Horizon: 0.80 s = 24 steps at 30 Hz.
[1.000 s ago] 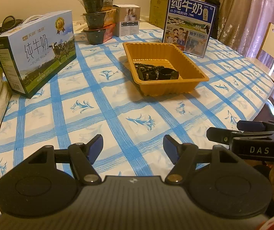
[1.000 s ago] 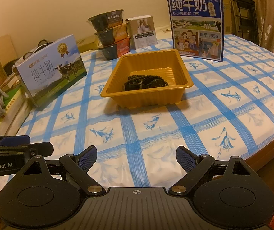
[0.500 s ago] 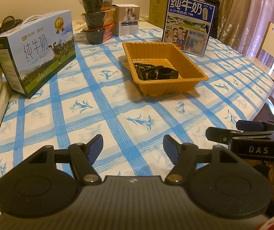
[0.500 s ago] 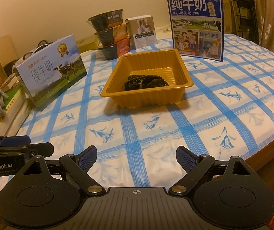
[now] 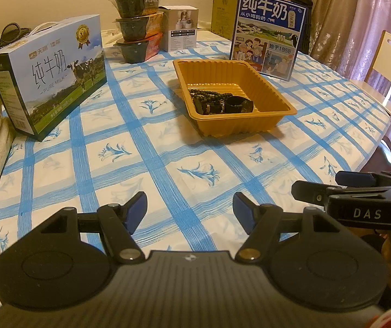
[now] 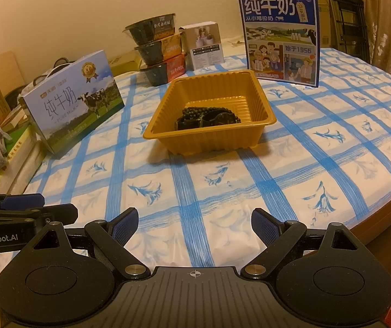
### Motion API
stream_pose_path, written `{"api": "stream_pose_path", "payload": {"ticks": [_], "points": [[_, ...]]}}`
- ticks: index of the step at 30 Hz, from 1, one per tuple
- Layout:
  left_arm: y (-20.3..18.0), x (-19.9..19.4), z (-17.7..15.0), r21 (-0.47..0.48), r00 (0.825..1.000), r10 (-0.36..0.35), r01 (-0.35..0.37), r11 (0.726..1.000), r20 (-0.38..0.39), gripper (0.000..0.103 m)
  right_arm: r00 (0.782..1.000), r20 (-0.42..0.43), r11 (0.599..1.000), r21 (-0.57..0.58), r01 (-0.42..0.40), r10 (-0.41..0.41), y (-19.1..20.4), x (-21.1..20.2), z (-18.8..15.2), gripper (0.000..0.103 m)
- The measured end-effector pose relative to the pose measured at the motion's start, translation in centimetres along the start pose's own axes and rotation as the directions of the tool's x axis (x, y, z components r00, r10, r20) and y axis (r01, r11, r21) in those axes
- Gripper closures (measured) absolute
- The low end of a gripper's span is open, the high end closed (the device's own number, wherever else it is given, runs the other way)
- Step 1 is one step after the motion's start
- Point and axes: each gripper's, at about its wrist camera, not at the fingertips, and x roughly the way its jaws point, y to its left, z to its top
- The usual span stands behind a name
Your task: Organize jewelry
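Observation:
An orange plastic tray (image 5: 274, 82) (image 6: 261, 101) sits in the middle of the blue-checked tablecloth. Inside it lie dark beaded bracelets (image 5: 209, 94) (image 6: 198, 112) and a black band (image 5: 239, 103) (image 6: 220, 119), bunched near the front wall. My left gripper (image 5: 190, 209) hovers open over the cloth near the table's front edge, well short of the tray, nothing between its fingers. My right gripper (image 6: 194, 225) is also open and empty, at a similar distance. Each gripper shows at the edge of the other's view.
A pale blue milk carton box (image 5: 56, 71) (image 6: 75, 101) lies left of the tray. A dark blue milk box (image 5: 269, 32) (image 6: 280, 35) stands behind it. Stacked black bowls (image 5: 138, 24) (image 6: 160, 49) and a small white box (image 5: 181, 27) are at the back. A chair (image 5: 389, 65) stands right.

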Motion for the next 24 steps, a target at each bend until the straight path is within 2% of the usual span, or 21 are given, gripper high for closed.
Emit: {"api": "stream_pose_path", "payload": {"ticks": [24], "points": [[-0.14,0.32,0.14,0.002,1.000,0.000,0.000,1.000,-0.003,0.036,1.000,-0.001,1.000,0.001,-0.001,0.001,0.00,0.15,0.09,0.014]]}}
